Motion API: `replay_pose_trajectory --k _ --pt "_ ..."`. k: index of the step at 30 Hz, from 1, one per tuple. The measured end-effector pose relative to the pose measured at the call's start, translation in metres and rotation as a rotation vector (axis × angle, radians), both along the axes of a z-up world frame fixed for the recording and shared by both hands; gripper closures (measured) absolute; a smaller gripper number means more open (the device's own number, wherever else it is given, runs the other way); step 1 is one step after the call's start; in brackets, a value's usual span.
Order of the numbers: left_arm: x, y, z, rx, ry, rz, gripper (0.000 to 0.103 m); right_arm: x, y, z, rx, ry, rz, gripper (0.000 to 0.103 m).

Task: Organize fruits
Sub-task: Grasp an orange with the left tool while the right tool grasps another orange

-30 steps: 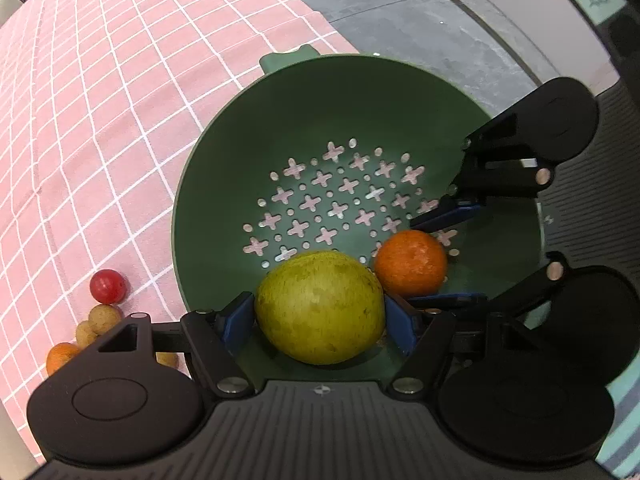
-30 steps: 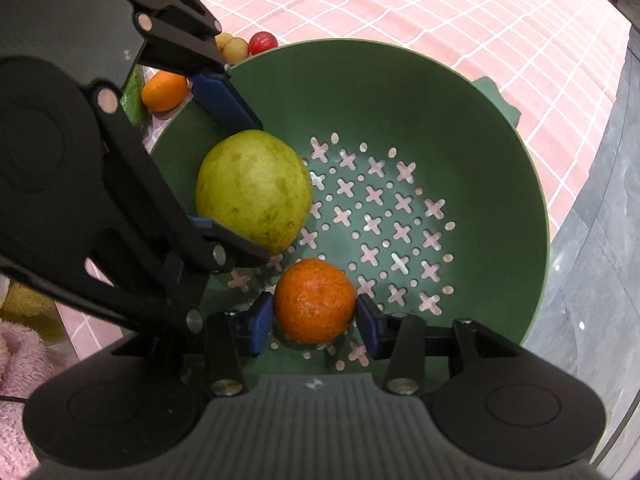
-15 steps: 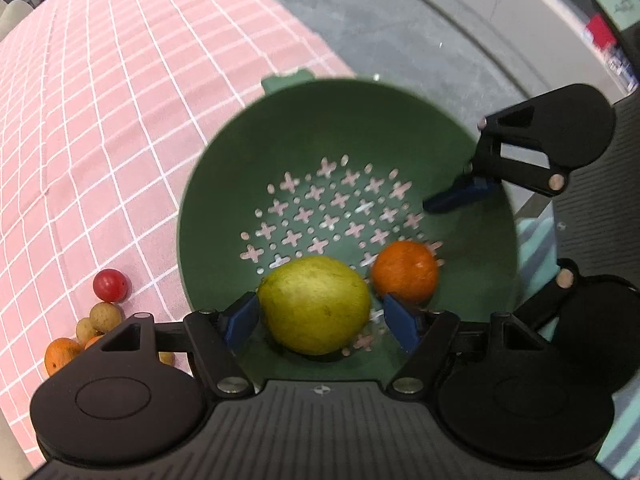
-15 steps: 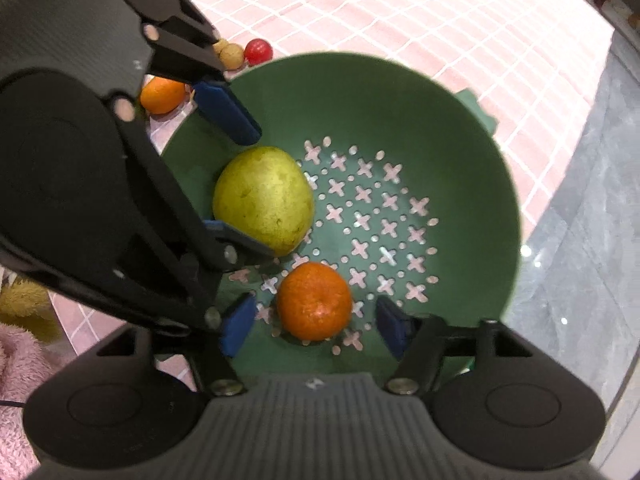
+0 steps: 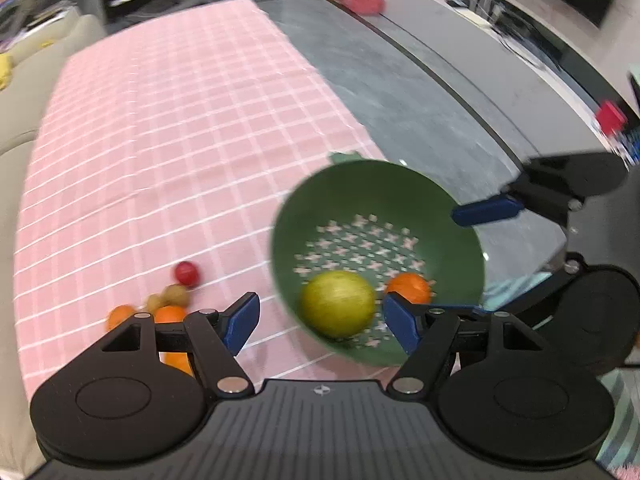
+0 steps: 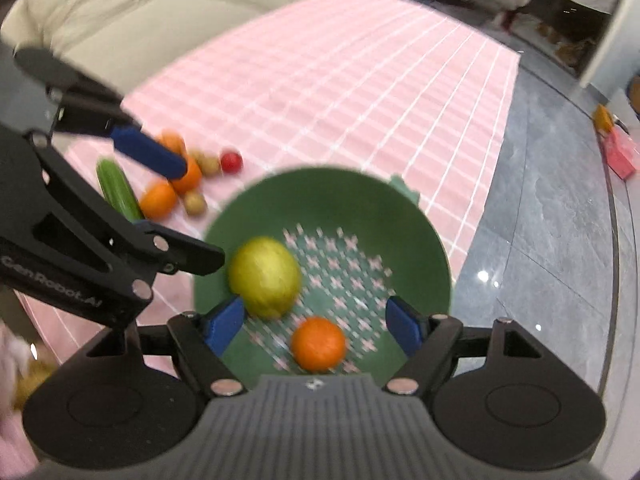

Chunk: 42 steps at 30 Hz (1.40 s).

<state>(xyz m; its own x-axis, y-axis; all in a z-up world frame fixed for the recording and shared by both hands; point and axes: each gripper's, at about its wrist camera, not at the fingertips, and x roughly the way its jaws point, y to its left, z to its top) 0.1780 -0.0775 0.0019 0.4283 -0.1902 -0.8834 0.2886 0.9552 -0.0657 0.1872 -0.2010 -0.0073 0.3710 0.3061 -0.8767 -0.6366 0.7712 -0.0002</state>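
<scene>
The green colander [image 6: 420, 240] sits at the pink checked tablecloth's [image 5: 160, 140] edge, its floor pierced with cross-shaped holes. Inside lie a yellow-green pear [image 6: 265, 277] at about 9 o'clock and a smaller orange mandarin [image 6: 318, 344] at 6 o'clock (both blurred). The left gripper [image 5: 320, 324] and right gripper [image 6: 316, 322] hang above, jaws spread, holding nothing. On the cloth at 10 o'clock of the colander lies a heap: cucumber [image 6: 118, 189], oranges [image 6: 158, 200], a red fruit [image 6: 231, 161].
</scene>
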Motion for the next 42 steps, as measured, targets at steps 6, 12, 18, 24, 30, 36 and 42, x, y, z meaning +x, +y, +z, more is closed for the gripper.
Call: replay_pose_trajectory --k 6,12,18,24,30,36,42 --pt "-0.024 0.042 0.017 -0.008 -0.07 0.128 0.02 -0.02 0.024 0.016 0.113 -0.054 -0.09 0.028" --pt "-0.044 0.091 0.023 -0.045 -0.114 0.265 0.02 -0.036 0.058 0.018 0.155 -0.1 -0.14 0.028" --pt "-0.062 0.132 0.023 -0.091 -0.176 0.355 0.022 -0.055 0.09 0.018 0.209 -0.152 -0.179 0.028" --pt "-0.074 0.162 0.012 -0.15 -0.217 0.431 0.022 -0.068 0.124 0.009 0.215 -0.178 -0.152 0.028" --pt "-0.079 0.184 -0.009 -0.195 -0.2 0.468 0.027 -0.072 0.147 -0.004 0.208 -0.167 -0.105 0.033" --pt "-0.078 0.197 -0.031 -0.227 -0.129 0.477 0.039 -0.069 0.162 -0.02 0.179 -0.155 -0.051 0.045" --pt "-0.068 0.203 -0.054 -0.263 -0.076 0.489 0.043 -0.055 0.168 -0.039 0.162 -0.121 -0.043 0.054"
